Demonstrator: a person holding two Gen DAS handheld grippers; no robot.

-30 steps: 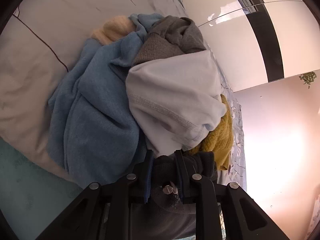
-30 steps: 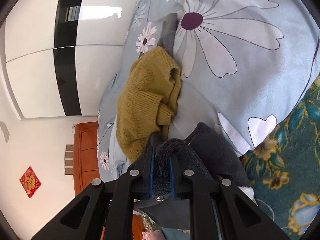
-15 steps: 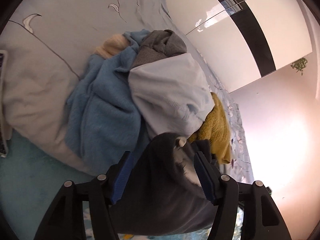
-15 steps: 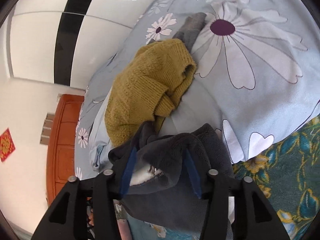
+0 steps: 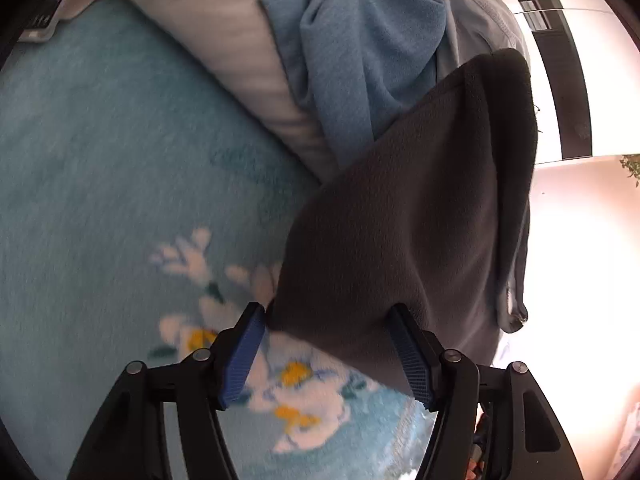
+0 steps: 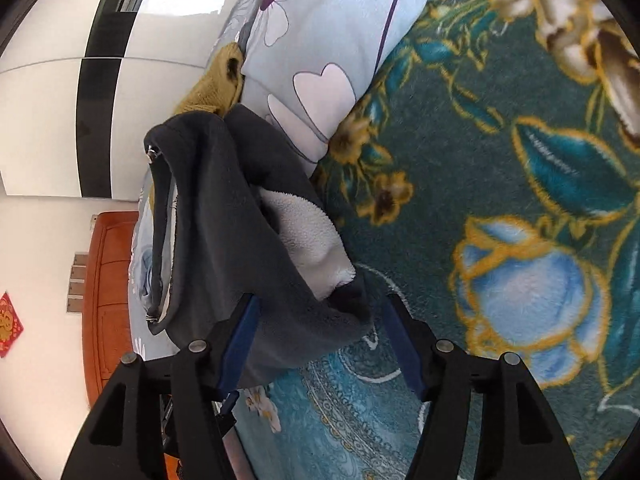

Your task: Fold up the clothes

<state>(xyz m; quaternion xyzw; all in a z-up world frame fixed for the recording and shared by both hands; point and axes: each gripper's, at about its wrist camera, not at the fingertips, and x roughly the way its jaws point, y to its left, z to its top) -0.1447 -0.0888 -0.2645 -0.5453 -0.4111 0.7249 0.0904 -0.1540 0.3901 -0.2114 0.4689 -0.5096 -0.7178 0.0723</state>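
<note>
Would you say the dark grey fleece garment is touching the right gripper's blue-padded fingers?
Touching. In the right wrist view the dark grey fleece garment drapes against the left blue-padded finger of the open right gripper; a gap shows beside the other finger.

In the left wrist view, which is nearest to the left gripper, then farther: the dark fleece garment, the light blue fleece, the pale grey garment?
From the left gripper:
1. Dark fleece garment, between its fingers.
2. Light blue fleece, beyond, upper centre.
3. Pale grey garment, behind, upper right.
</note>
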